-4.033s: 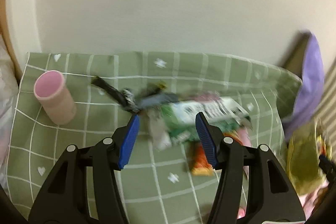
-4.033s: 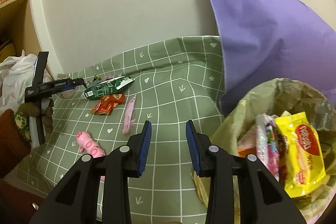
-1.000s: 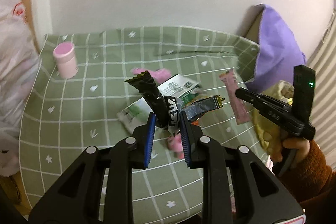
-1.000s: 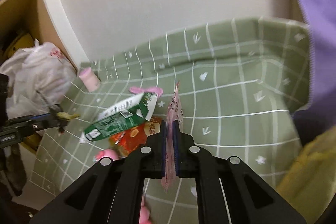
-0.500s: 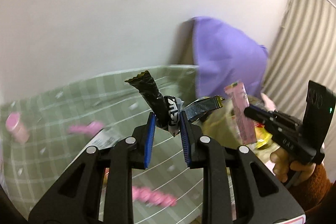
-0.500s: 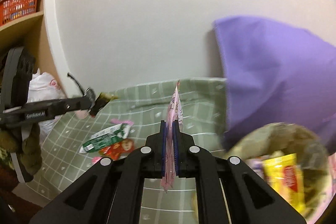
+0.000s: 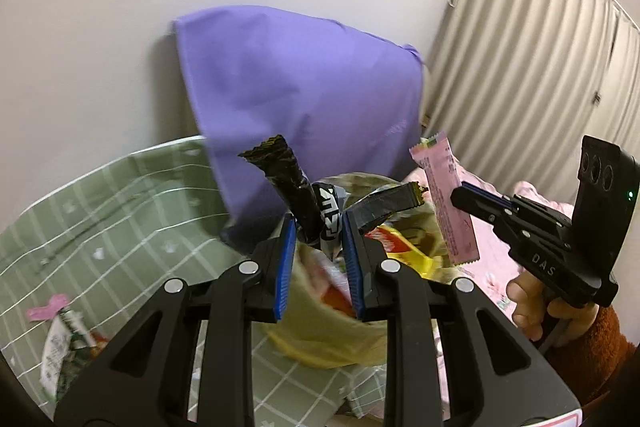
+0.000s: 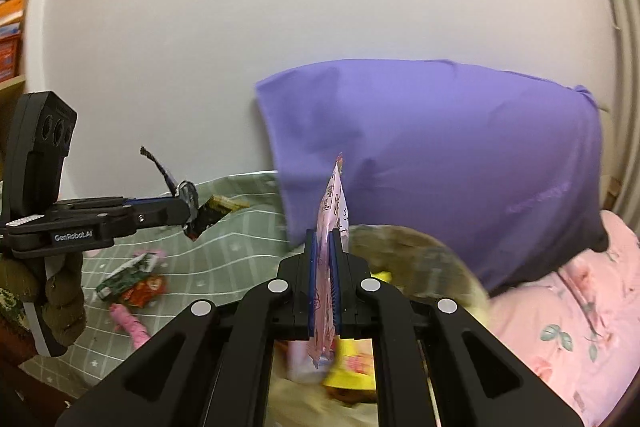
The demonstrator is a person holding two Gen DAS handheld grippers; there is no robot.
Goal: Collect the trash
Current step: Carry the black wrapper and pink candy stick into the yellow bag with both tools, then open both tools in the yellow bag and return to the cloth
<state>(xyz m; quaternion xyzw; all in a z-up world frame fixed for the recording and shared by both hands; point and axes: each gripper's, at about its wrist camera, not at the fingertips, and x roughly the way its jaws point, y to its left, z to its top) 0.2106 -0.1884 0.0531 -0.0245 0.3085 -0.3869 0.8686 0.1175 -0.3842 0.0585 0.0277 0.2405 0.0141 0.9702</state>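
**Both grippers loaded over the trash bag**

My left gripper (image 7: 318, 227) is clamped on a crumpled black and silver foil wrapper (image 7: 298, 191), which sticks up and fans out between the blue pads. My right gripper (image 8: 325, 247) is closed tight on a flat pink plastic sachet (image 8: 334, 203), held on edge so it stands upright above the jaws; from the left wrist view I see the same sachet (image 7: 446, 203) hanging from the right tool's tip.

Just below and ahead of both tools sits the open olive-yellow plastic trash bag (image 7: 320, 339), already holding a yellow snack packet (image 8: 352, 367) and other wrappers I cannot make out through the blur. Behind the bag a purple fabric cushion (image 8: 440, 155) leans against the white wall (image 8: 280, 7).

More litter lies on the green checked cloth (image 8: 240, 247) well to the left: a green and white carton-like wrapper (image 8: 126, 273), a red wrapper (image 8: 146, 289) touching it, and a pink wrapper (image 8: 130, 325) near the cloth's front edge. A pink floral blanket (image 8: 560, 327) lies to the right of the bag
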